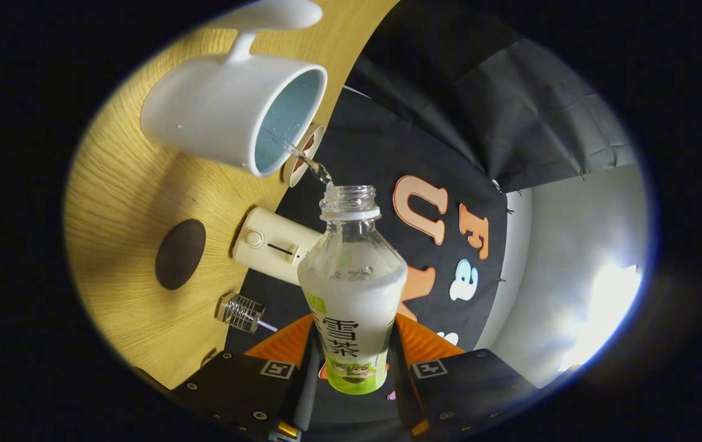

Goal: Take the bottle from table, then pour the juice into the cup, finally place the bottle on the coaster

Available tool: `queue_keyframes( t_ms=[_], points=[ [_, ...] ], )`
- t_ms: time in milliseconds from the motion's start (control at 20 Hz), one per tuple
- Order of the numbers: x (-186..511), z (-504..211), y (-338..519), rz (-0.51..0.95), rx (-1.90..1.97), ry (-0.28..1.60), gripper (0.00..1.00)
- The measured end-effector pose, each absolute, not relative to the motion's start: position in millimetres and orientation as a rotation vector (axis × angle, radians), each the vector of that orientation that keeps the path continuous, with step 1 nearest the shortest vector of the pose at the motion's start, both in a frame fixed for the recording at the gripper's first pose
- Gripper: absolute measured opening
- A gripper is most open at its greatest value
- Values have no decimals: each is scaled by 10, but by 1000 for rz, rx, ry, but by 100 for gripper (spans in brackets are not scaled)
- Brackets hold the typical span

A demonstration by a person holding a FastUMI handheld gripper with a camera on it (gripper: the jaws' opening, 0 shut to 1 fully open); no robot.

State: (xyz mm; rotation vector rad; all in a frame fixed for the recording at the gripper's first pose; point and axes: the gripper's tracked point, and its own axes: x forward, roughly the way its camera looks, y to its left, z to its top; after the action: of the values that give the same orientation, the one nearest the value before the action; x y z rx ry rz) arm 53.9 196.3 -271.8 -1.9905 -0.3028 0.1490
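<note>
My tongs [354, 368] pinch the bottle [352, 288], tipped neck-first at the cup [234, 116]; coaster [180, 254] sits nearer me, mid-tabletop [117, 184].

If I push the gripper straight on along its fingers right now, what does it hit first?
The gripper is shut on the bottle, whose open mouth leads. Straight on, that mouth would probably meet the white cup rim first, where the juice stream lands; depth is unclear.
</note>
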Motion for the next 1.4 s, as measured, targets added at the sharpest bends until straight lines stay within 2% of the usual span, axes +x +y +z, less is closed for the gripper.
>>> queue_keyframes(
  t_ms=[1400],
  points=[
    [545, -2497, 2265, 196, -2121, -442, 54]
  ],
)
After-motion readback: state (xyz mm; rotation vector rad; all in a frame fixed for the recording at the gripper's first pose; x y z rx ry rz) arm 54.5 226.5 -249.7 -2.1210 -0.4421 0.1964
